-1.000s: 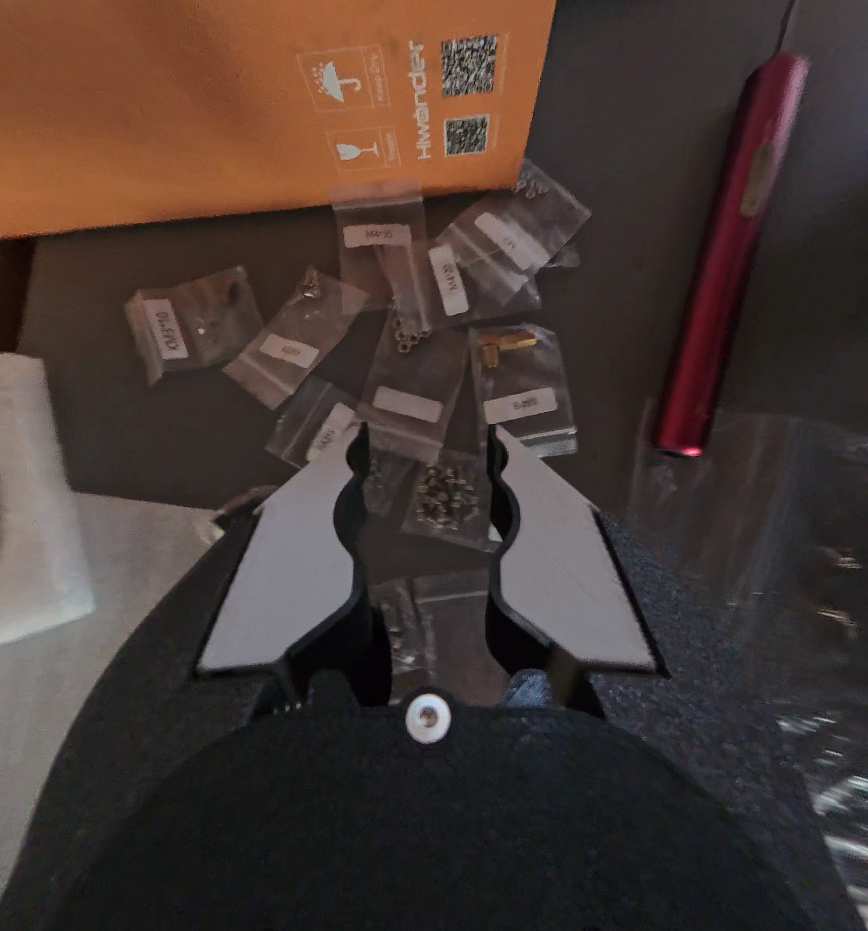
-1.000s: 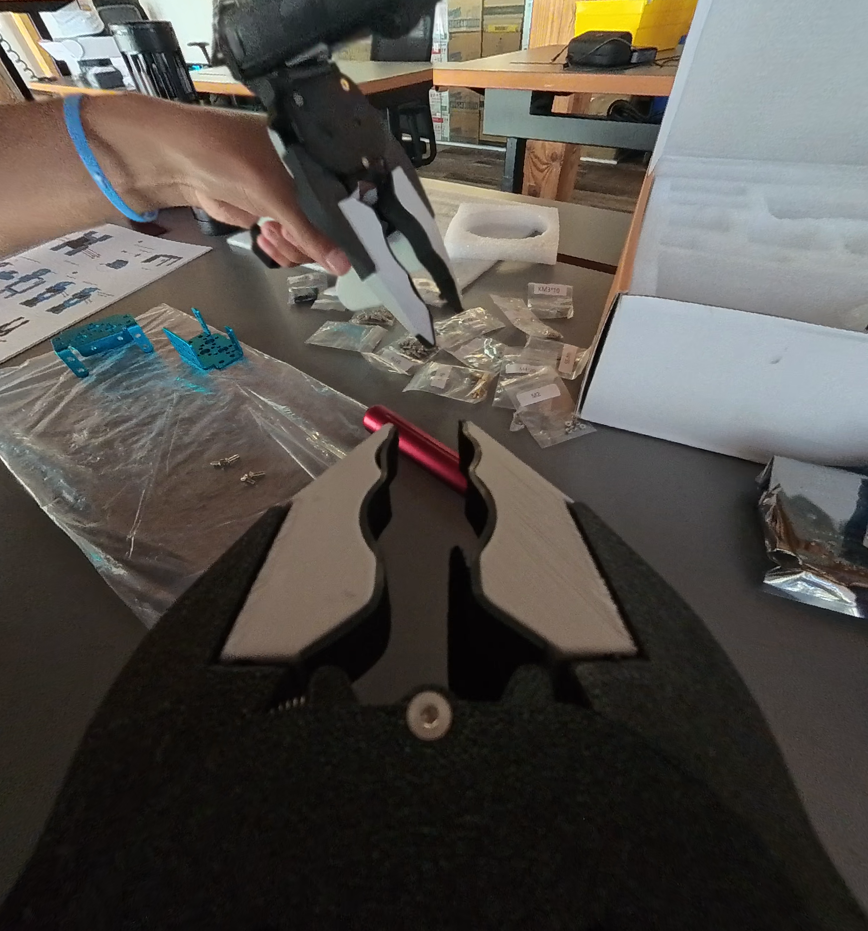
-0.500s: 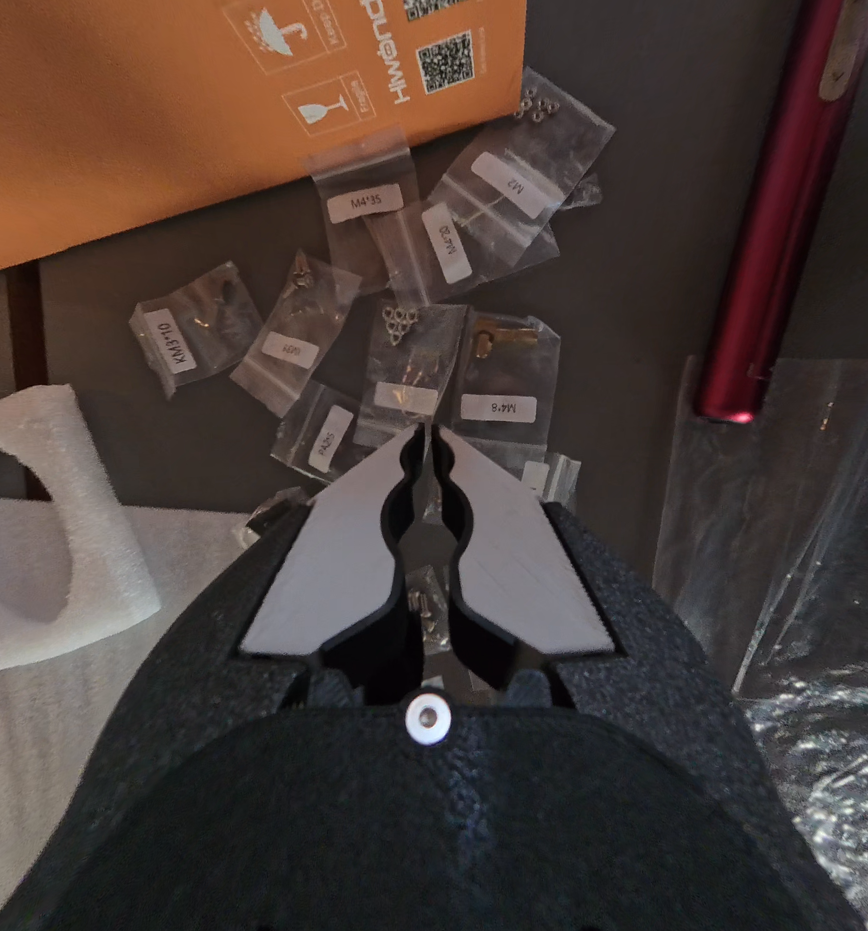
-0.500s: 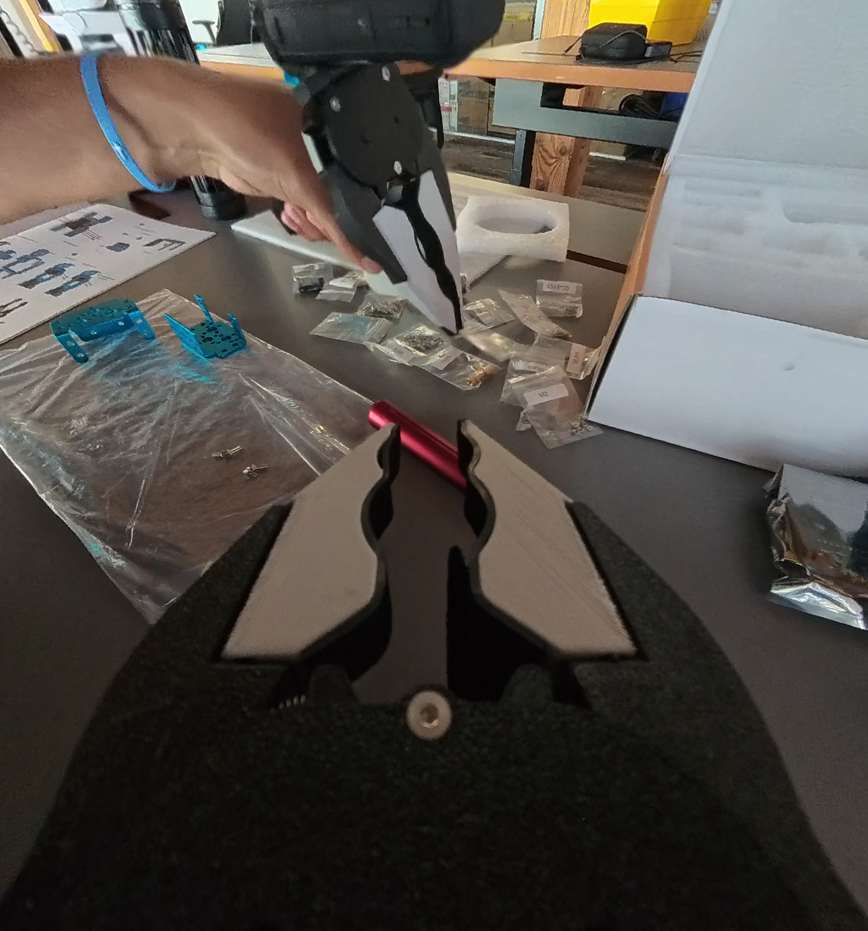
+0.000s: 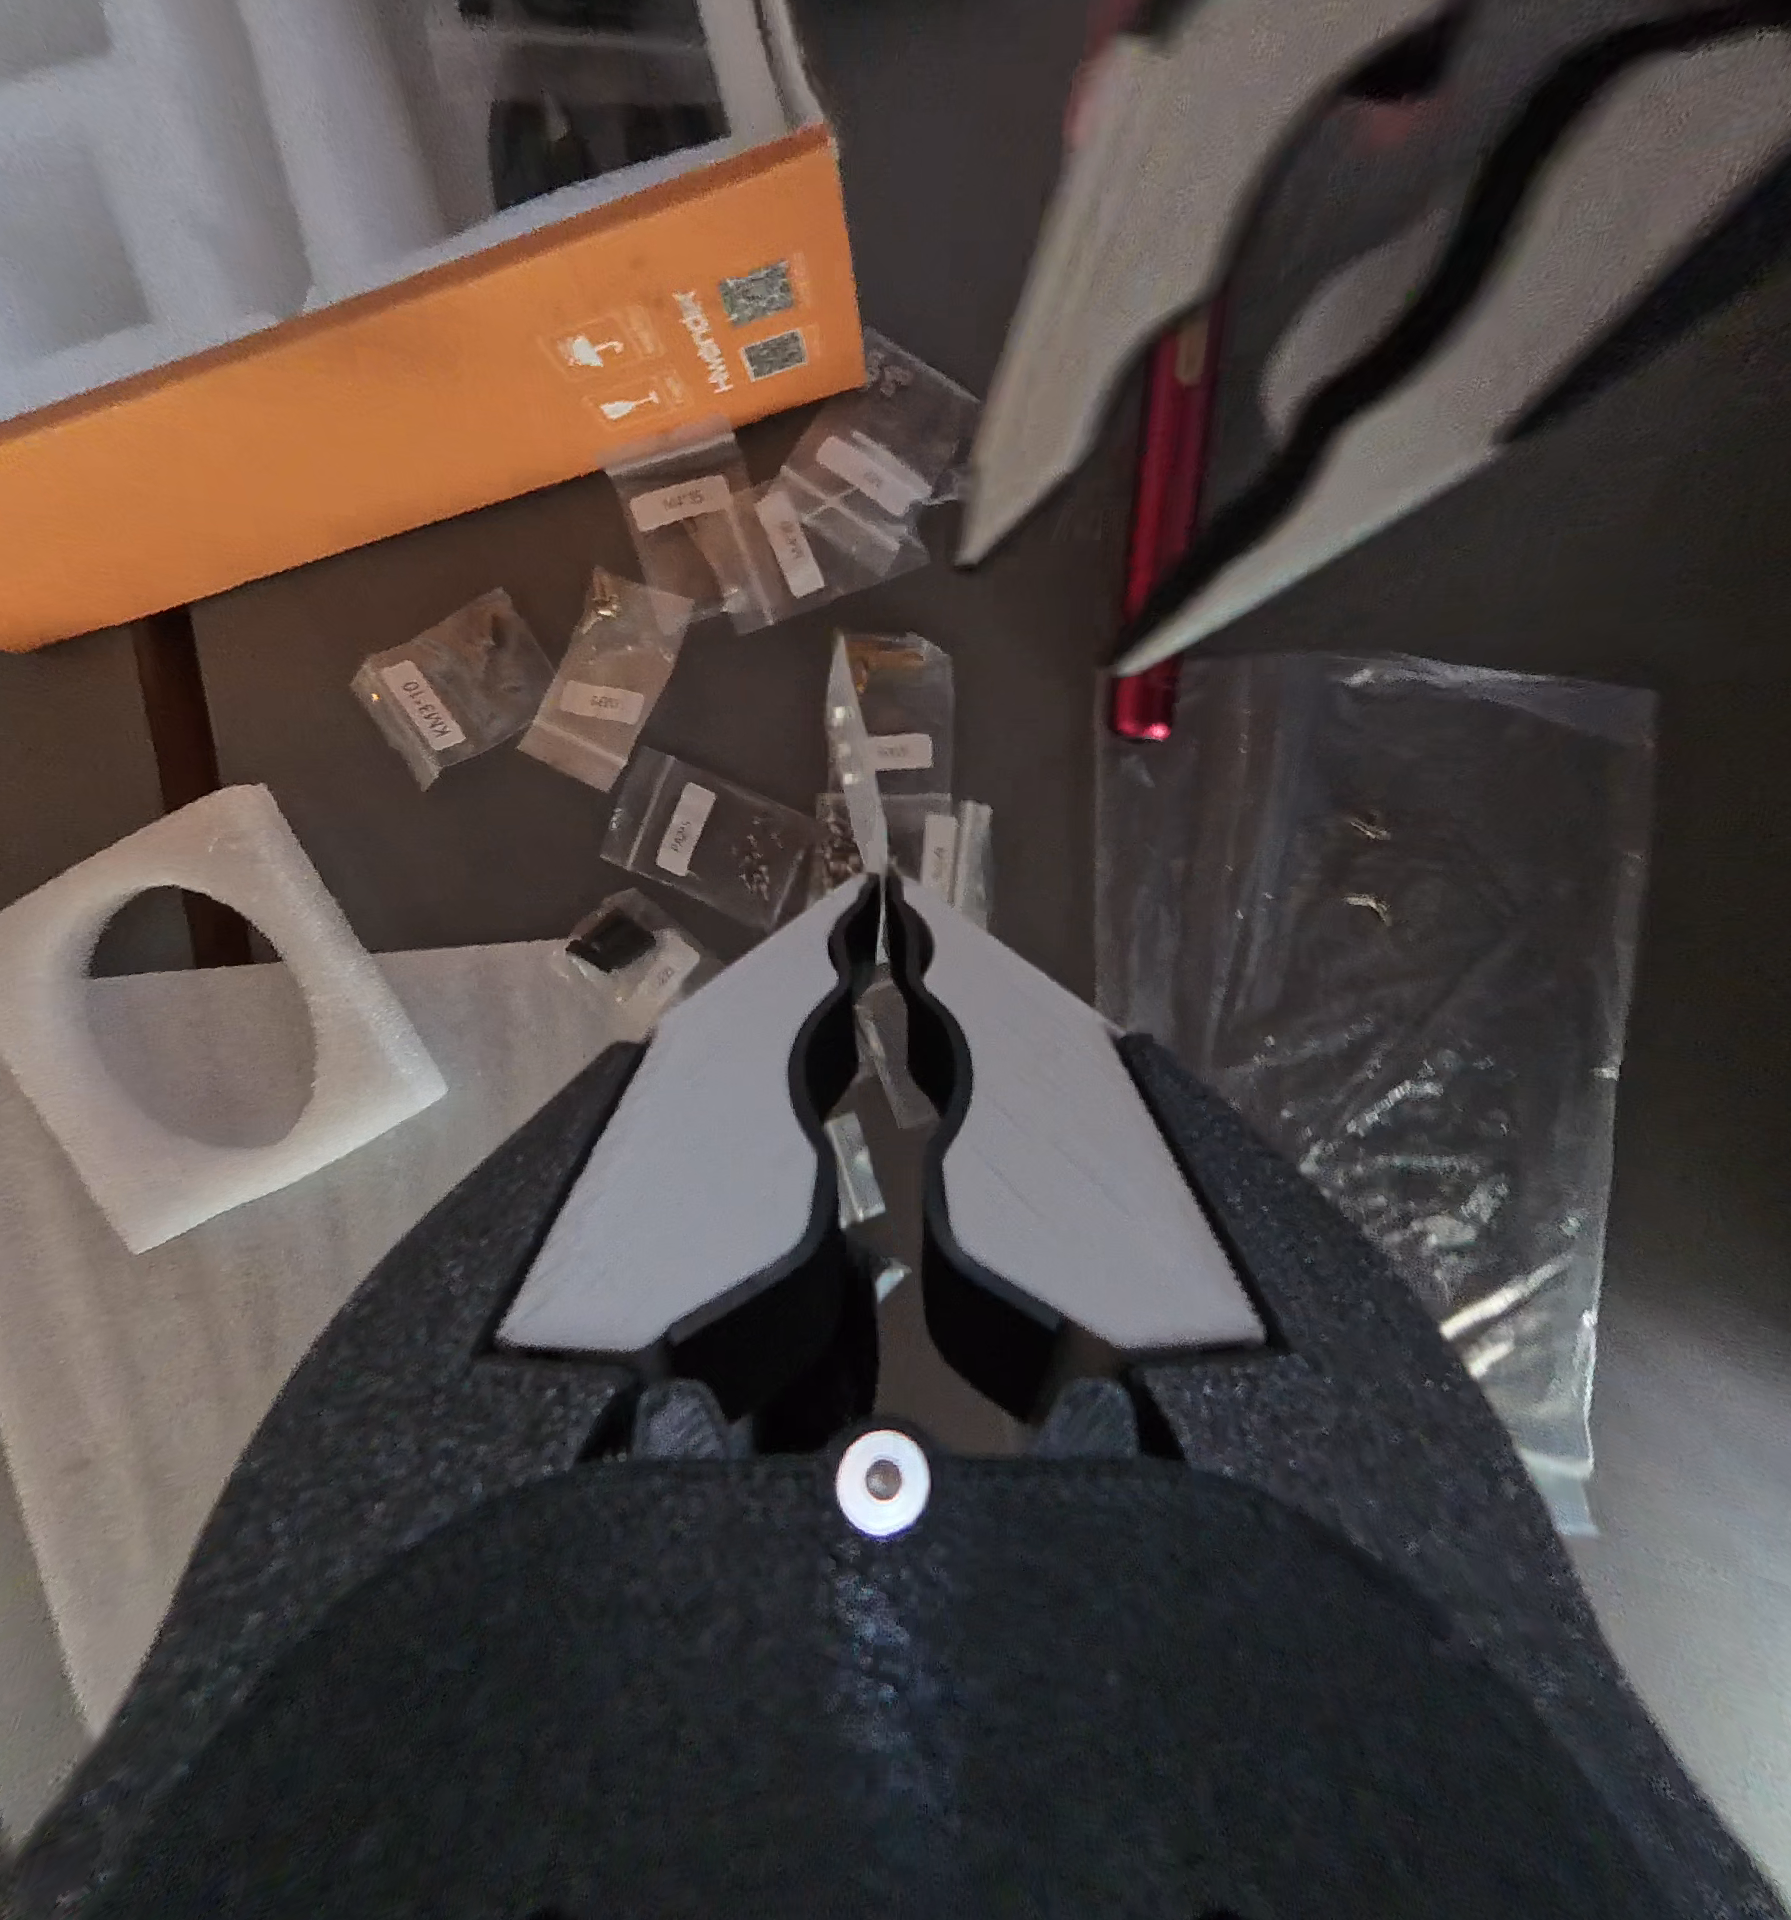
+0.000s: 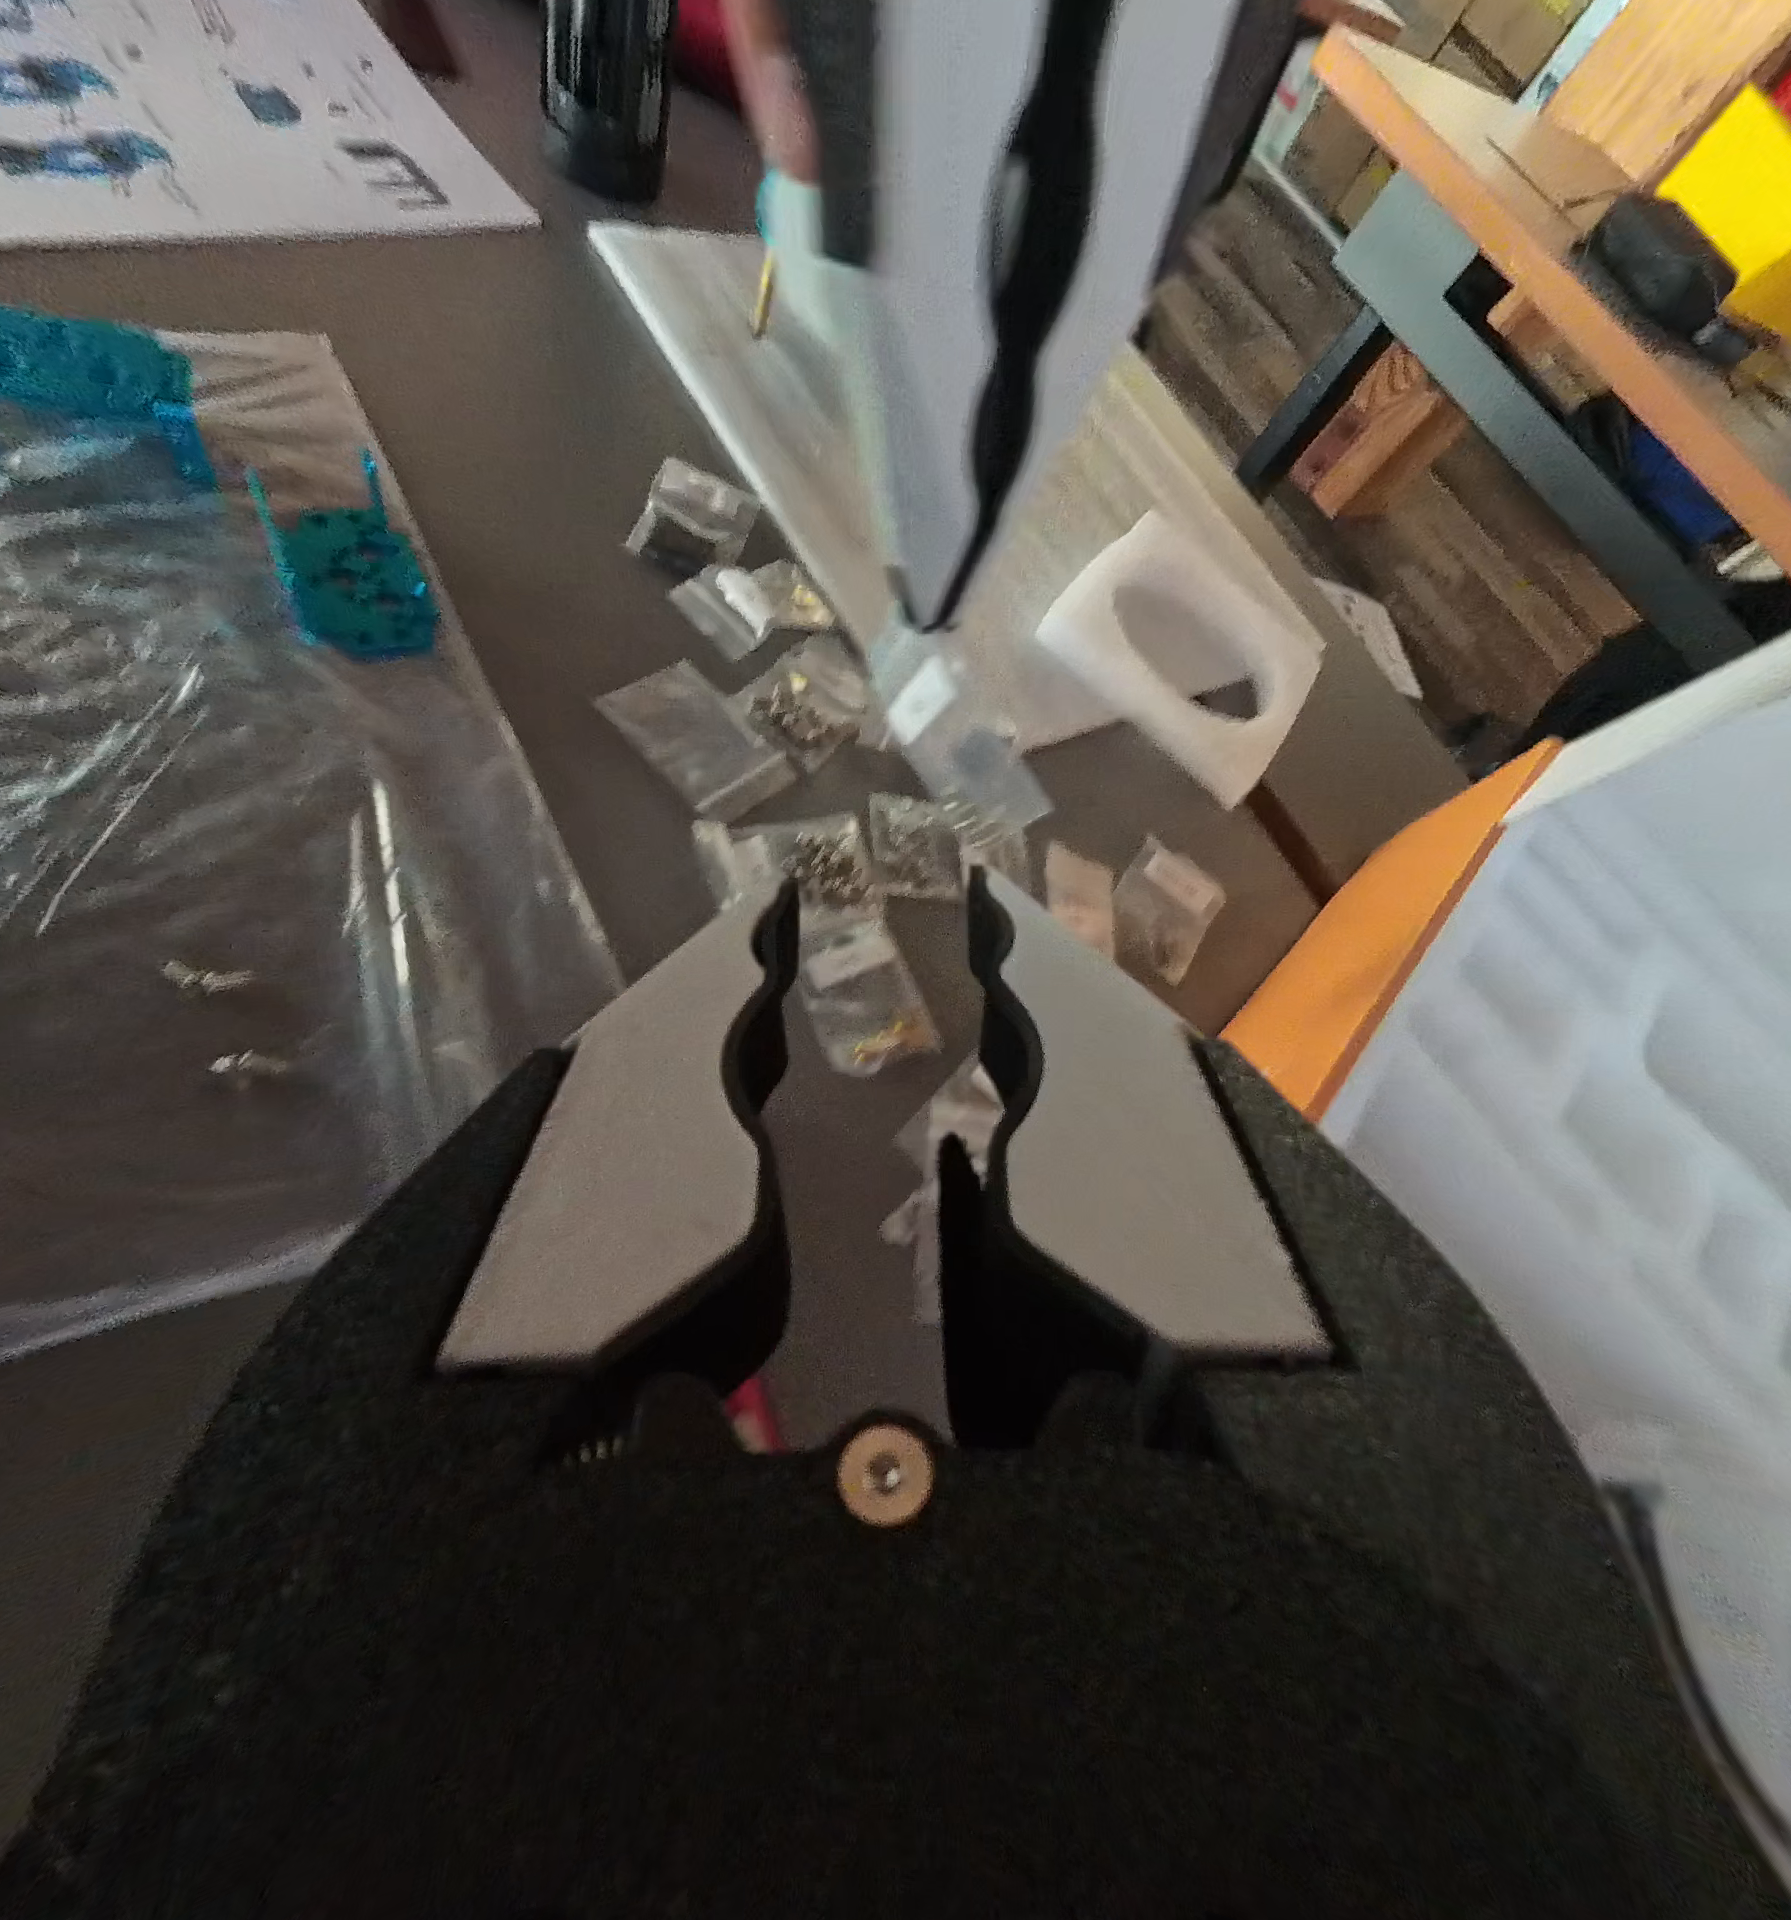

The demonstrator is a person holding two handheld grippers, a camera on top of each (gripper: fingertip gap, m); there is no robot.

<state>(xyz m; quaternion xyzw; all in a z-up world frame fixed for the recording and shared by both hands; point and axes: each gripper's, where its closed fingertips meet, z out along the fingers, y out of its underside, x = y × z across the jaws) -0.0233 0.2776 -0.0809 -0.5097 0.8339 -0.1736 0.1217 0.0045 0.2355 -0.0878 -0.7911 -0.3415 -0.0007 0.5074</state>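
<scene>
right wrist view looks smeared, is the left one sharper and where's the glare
Left wrist view: sharp on its own left gripper, smeared on the right gripper overhead, glare on the clear plastic sheet. Right wrist view: motion blur nearly everywhere.

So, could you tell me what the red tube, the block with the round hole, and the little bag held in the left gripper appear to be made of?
Red tube: probably anodised metal, judging by its smooth satin sheen, though that is uncertain.
Block with the hole: white packing foam, matte, with a grainy surface and soft edges.
Little bag, pinched in the left gripper: thin clear plastic film, glossy and see-through, bearing a white label.
</scene>
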